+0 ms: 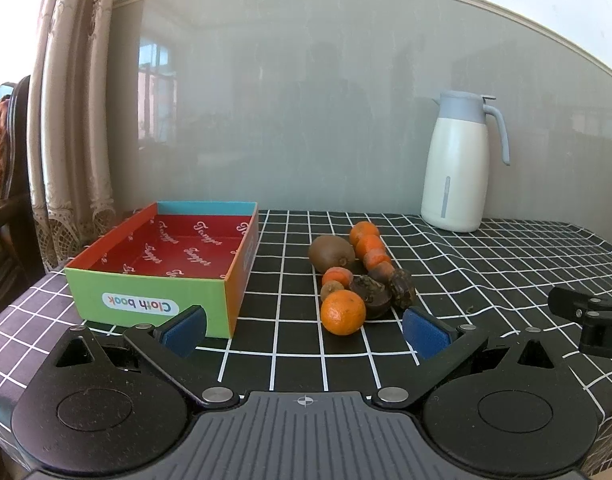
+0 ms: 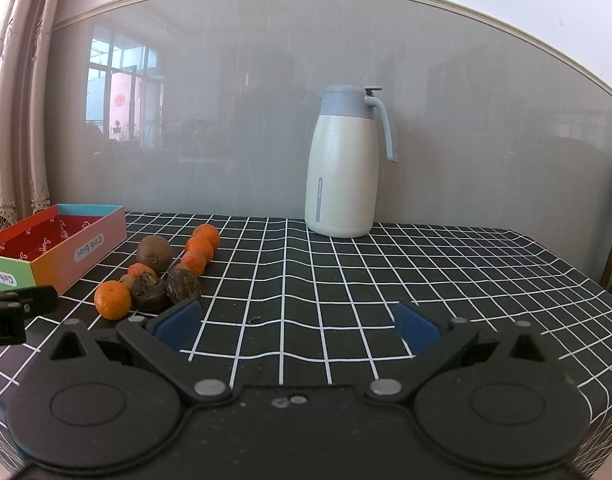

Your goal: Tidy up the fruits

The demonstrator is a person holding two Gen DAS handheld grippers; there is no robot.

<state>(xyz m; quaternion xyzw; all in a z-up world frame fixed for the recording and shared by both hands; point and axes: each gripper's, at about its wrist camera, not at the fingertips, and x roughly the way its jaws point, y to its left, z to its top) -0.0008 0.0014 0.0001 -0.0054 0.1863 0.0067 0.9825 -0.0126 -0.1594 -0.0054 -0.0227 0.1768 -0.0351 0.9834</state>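
My left gripper [image 1: 303, 330] and right gripper [image 2: 297, 326] both hover spread wide and hold nothing above a black checked tablecloth [image 2: 346, 292]. Just beyond lie the fruits [image 1: 358, 276], oranges, a kiwi and dark ones, clustered beside an empty colourful box [image 1: 165, 264]. A white jug [image 2: 344, 164] stands farthest back.

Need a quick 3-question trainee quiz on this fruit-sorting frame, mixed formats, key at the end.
1. True or false: the box already holds fruit.
2. Nearest the left gripper is: A) the kiwi B) the front orange C) the jug
3. Fill in: both the left gripper and the right gripper have jaws that are ____.

Key: 1 false, the box shows only its red lining; 2 B; 3 open, holding nothing.
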